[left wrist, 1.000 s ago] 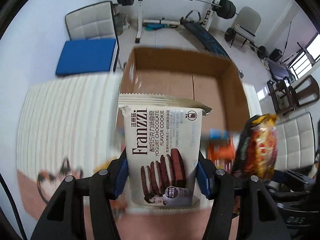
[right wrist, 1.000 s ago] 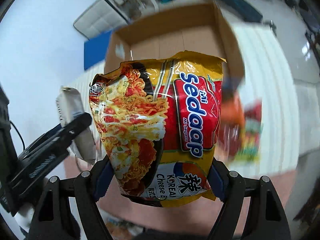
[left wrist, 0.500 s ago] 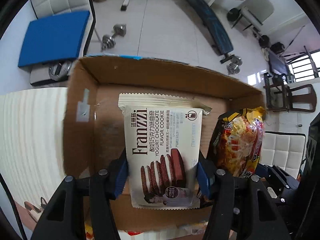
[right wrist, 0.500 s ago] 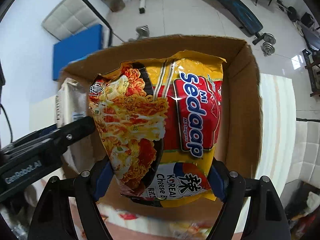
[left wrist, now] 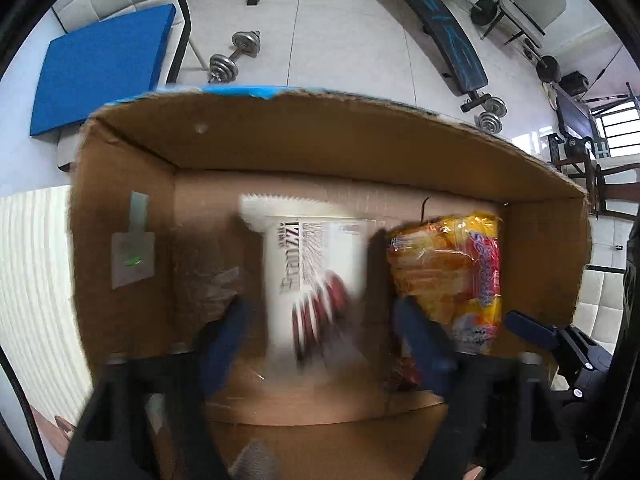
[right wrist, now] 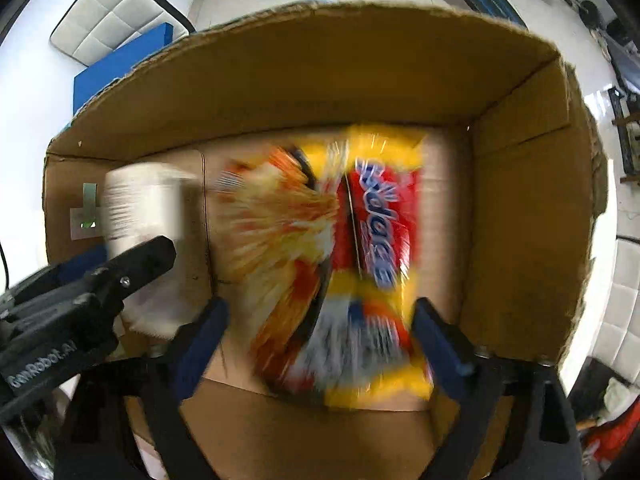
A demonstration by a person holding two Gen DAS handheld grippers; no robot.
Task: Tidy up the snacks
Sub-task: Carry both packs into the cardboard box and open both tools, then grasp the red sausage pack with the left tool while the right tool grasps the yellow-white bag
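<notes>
An open cardboard box [left wrist: 320, 136] fills both views from above. The white Franzzi cookie pack [left wrist: 312, 280] is blurred and loose between the blue pads of my left gripper [left wrist: 324, 340]. Those jaws are opening and the pads stand clear of the pack. To its right is the yellow and red Sedaap noodle pack [left wrist: 452, 276]. In the right wrist view the noodle pack [right wrist: 332, 264] is smeared by motion, dropping away from my right gripper [right wrist: 320, 344], whose jaws are opening too. The cookie pack [right wrist: 140, 208] and left gripper [right wrist: 80, 296] show at left.
A taped label [left wrist: 132, 252] sticks to the box's left wall. A white ribbed cloth [left wrist: 32, 280] covers the table to the left. Beyond the box lie a blue mat [left wrist: 104, 64], dumbbells [left wrist: 232, 56], a weight bench [left wrist: 440, 32] and white chairs [right wrist: 116, 12].
Both grippers came over the box and sank toward it, then spread their jaws. The cookie pack and the noodle pack, held a moment ago, are now loose and falling inside the box.
</notes>
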